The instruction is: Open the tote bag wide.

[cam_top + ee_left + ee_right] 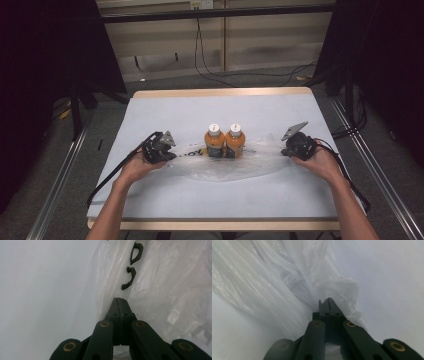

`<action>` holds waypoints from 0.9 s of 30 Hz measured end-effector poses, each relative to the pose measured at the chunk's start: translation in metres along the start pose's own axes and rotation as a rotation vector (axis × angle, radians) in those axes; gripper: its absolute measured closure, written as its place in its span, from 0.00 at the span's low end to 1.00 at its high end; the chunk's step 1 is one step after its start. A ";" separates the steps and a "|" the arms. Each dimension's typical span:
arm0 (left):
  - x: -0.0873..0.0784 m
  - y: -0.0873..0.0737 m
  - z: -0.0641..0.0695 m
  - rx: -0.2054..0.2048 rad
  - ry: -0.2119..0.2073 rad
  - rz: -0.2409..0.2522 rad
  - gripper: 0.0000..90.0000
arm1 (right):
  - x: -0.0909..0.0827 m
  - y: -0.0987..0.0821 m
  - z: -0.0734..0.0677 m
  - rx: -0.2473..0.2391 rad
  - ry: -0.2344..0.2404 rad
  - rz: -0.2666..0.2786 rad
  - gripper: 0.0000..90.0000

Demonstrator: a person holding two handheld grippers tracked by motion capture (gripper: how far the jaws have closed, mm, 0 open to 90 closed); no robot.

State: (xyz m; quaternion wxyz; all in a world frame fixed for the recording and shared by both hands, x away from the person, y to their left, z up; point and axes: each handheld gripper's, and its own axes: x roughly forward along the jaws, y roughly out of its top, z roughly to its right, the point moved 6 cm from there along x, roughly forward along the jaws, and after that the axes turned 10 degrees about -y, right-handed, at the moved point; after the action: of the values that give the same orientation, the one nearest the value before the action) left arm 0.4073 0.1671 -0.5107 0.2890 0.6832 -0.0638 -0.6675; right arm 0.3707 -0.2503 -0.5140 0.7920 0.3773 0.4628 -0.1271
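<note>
At the left, the left gripper (165, 148) is closed, its jaws pinched on the left end of a thin, clear plastic bag (260, 159). 2 orange bottles (224, 141) with white caps stand upright, touching, on the bag at the table's (165, 107) middle. At the right, the right gripper (291, 146) is clamped on the bunched right end. The crinkled, slippery film could be pulled free or torn, and the bottles toppled, if tugged unevenly.

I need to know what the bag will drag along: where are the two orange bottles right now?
In the high view, the two orange bottles stand upright, side by side, mid-table on the clear plastic bag, between the left gripper and right gripper.
</note>
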 end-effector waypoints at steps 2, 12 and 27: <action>-0.001 0.002 0.001 -0.008 -0.012 0.028 1.00 | -0.001 0.001 -0.002 0.020 0.016 0.010 1.00; -0.016 0.012 0.005 -0.029 -0.074 0.159 0.98 | -0.016 0.014 -0.003 0.078 0.099 0.152 1.00; -0.034 0.027 0.012 -0.059 -0.078 0.331 0.98 | -0.040 0.034 -0.006 0.124 0.153 0.307 1.00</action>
State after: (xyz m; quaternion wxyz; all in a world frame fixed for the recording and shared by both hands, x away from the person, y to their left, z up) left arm 0.4003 0.1570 -0.4668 0.4122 0.6281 -0.1668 -0.6386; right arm 0.3643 -0.2290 -0.4659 0.7398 0.5002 0.4500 -0.0037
